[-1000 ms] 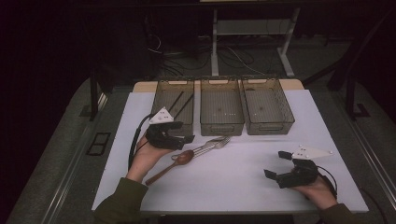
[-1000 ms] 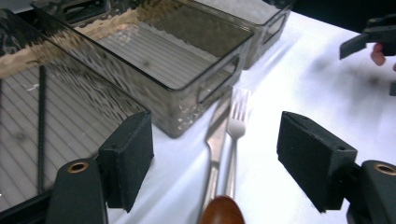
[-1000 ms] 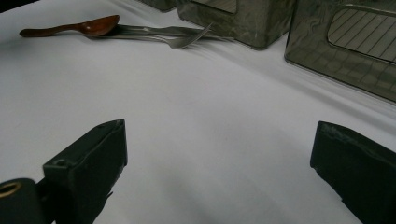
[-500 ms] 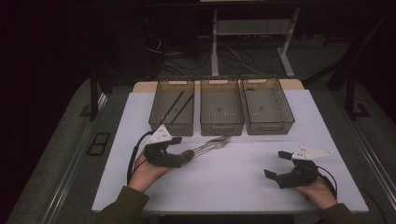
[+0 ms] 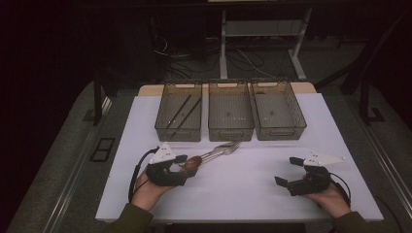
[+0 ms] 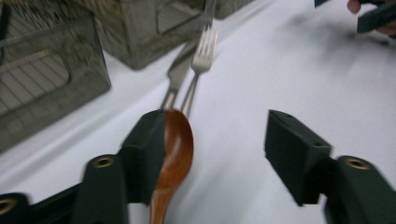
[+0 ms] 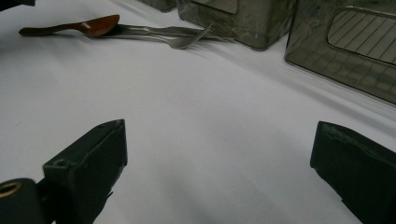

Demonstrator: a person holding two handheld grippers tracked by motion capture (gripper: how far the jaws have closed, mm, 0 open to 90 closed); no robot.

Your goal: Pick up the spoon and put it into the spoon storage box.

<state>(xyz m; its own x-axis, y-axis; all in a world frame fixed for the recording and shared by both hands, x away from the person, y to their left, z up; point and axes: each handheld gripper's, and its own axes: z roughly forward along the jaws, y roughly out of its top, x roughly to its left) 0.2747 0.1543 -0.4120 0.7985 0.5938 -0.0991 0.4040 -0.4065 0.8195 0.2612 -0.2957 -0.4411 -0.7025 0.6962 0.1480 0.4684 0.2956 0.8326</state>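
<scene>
Brown wooden spoon (image 6: 173,149): on white tabletop (image 5: 243,184), between closing, not yet clenched left tongs (image 6: 215,144). Right tongs (image 7: 219,163): released.

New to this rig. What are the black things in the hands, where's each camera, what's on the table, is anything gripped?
No robot: a person holds a two-jaw hand gripper in each hand. One camera looks down from above; one rides on each gripper, looking along its jaws.

On the white table stand three mesh bins. Before them lie a wooden spoon, a fork and a knife.

The left gripper has just been closing around the spoon: one pad looks against it, the other apart, so nothing is gripped. The right gripper rests open.
</scene>
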